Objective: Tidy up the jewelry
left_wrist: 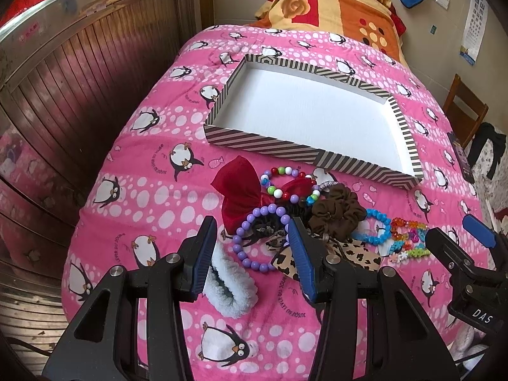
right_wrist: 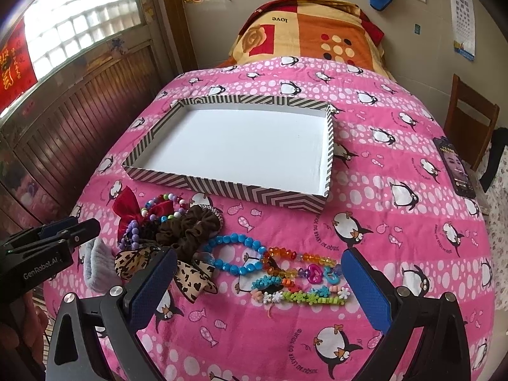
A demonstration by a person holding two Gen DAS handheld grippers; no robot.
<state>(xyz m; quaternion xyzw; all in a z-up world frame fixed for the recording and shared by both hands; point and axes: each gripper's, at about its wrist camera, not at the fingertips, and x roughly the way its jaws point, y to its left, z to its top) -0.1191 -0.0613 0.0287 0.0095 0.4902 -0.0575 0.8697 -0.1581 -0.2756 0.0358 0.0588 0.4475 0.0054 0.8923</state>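
Jewelry and hair accessories lay heaped on the pink penguin-print bed (right_wrist: 397,165) toward its near end, just in front of a shallow striped box (right_wrist: 330,146) standing empty at mid-bed. The left tongs (left_wrist: 254,244) hung spread over a purple bead bracelet (left_wrist: 250,241), apparently without touching it. The right tongs (right_wrist: 258,285) were spread wide around a multicolored bead strand (right_wrist: 304,273) beside a blue bracelet (right_wrist: 235,254).

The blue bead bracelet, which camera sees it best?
The right wrist view. There the blue bead bracelet shows as a whole open ring on the pink penguin quilt. In the left wrist view it sits far off to the side, partly tucked behind the brown scrunchie.
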